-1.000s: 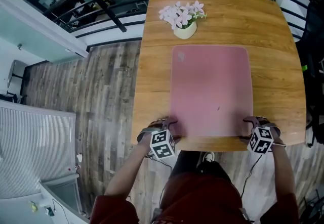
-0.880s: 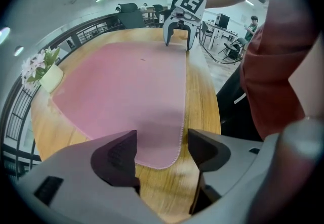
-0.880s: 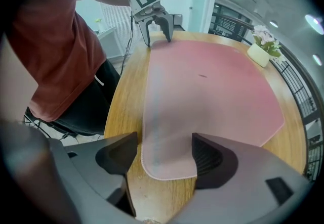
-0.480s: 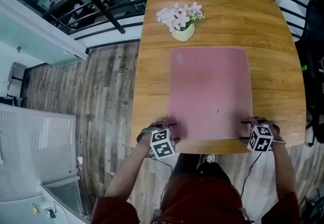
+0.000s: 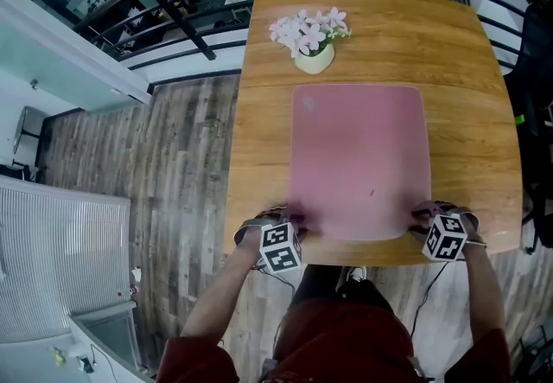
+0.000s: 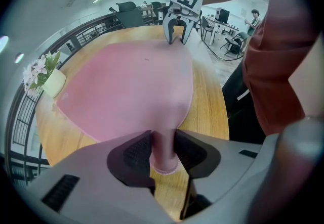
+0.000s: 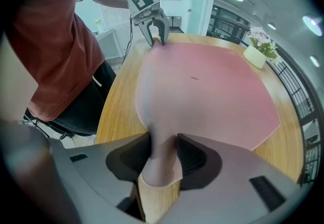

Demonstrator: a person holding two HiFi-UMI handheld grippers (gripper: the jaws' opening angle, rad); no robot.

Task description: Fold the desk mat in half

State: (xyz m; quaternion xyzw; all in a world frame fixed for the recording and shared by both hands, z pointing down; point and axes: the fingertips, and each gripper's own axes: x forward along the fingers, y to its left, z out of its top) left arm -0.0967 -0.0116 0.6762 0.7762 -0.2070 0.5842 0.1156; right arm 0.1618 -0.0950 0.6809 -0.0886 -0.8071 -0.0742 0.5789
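At worktop (image 5: 259, 156) far edge: pot (image 5: 314, 57) holds flowers (image 5: 307, 25) | near edge: left gripper (image 5: 290, 220), right gripper (image 5: 422, 216) just closing, pinching desk mat (image 5: 359, 161) corners

A person in a dark red short-sleeved shirt (image 5: 346, 347) and black trousers (image 7: 81, 112). The grey left gripper (image 6: 163, 151) and right gripper (image 7: 163, 154) each carry a white cube (image 5: 279, 247) printed with black square markers. Thin black cables (image 5: 429, 290) trail from both.

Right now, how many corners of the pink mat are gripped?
2. The near-left corner is in the left gripper, the near-right in the right gripper; both have just been closing on the mat. The far corners lie flat.
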